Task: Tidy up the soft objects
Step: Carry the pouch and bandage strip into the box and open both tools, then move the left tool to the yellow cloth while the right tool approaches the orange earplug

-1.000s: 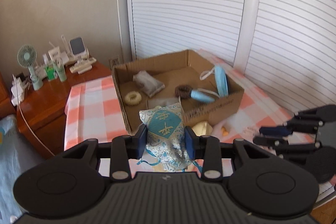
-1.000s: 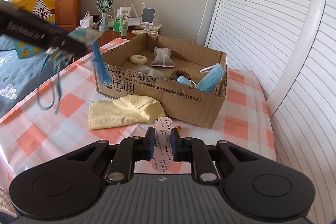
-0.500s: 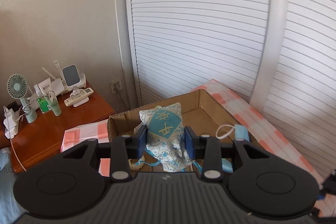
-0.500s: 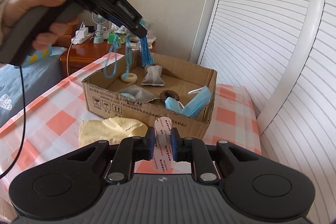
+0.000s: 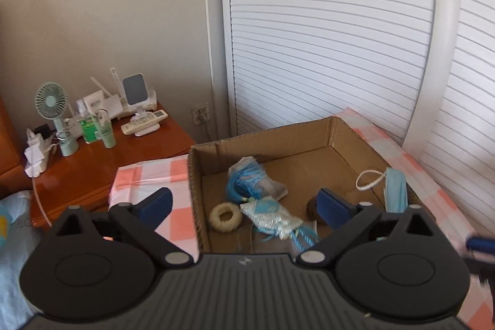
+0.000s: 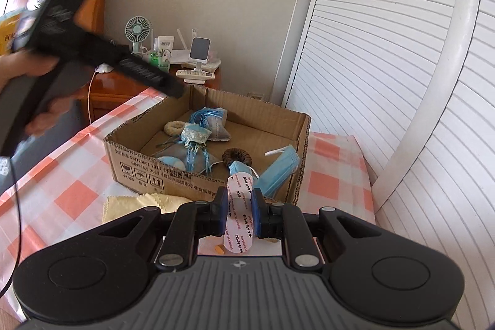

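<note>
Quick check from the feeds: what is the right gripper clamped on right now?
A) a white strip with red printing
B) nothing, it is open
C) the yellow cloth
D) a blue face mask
A: in the right wrist view the right gripper has both blue pads pressed on the white strip with red printing, while the yellow cloth lies on the table and a blue face mask sits in the cardboard box.
</note>
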`<state>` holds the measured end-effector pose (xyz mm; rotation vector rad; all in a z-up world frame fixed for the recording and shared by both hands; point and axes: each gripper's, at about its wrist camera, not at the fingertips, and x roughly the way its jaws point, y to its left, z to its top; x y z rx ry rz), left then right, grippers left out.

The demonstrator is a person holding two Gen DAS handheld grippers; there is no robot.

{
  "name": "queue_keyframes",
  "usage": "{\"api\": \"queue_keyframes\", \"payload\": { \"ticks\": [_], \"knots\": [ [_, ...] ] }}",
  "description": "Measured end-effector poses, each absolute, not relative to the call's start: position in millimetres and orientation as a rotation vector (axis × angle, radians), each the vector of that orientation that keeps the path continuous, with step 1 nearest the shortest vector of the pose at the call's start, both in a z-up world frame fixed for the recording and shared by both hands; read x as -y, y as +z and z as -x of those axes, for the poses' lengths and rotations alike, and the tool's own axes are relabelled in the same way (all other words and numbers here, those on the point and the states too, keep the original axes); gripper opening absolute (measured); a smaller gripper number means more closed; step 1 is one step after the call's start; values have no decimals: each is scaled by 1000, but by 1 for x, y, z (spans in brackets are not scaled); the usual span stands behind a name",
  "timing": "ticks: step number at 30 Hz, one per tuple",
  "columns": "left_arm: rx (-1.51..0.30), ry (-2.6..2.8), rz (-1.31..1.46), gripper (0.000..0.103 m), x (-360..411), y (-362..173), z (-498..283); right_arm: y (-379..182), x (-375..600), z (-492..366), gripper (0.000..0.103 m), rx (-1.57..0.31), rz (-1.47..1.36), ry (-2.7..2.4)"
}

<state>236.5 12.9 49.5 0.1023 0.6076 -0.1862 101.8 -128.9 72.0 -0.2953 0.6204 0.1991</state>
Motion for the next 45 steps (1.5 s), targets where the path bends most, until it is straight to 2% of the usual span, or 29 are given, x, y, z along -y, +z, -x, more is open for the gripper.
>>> {"api": "queue_keyframes", "payload": {
  "ticks": [13, 26, 28, 29, 30, 34, 37, 45],
  "knots": [
    [-653, -151, -121, 102, -21, 32, -127, 92, 119, -159, 19, -613, 271, 210],
    [-682, -145, -67, 102, -37, 21, -99, 87, 101, -284, 21, -672, 286, 175],
    [-691, -136, -51, 102, -40, 18, -100, 81, 98, -298, 41, -682, 294, 158],
    [-694, -132, -44, 102, -42, 17, -100, 78, 97, -303, 64, -697, 301, 148],
    [-697, -129, -37, 102, -43, 16, -100, 76, 96, -305, 72, -699, 305, 147],
    [-703, -122, -30, 102, -45, 14, -99, 74, 96, -298, 73, -701, 303, 156],
    [-704, -119, -32, 102, -43, 15, -98, 80, 97, -284, 81, -688, 296, 169],
    [-701, -112, -36, 102, -36, 19, -89, 96, 105, -232, 86, -657, 253, 181]
  ]
}}
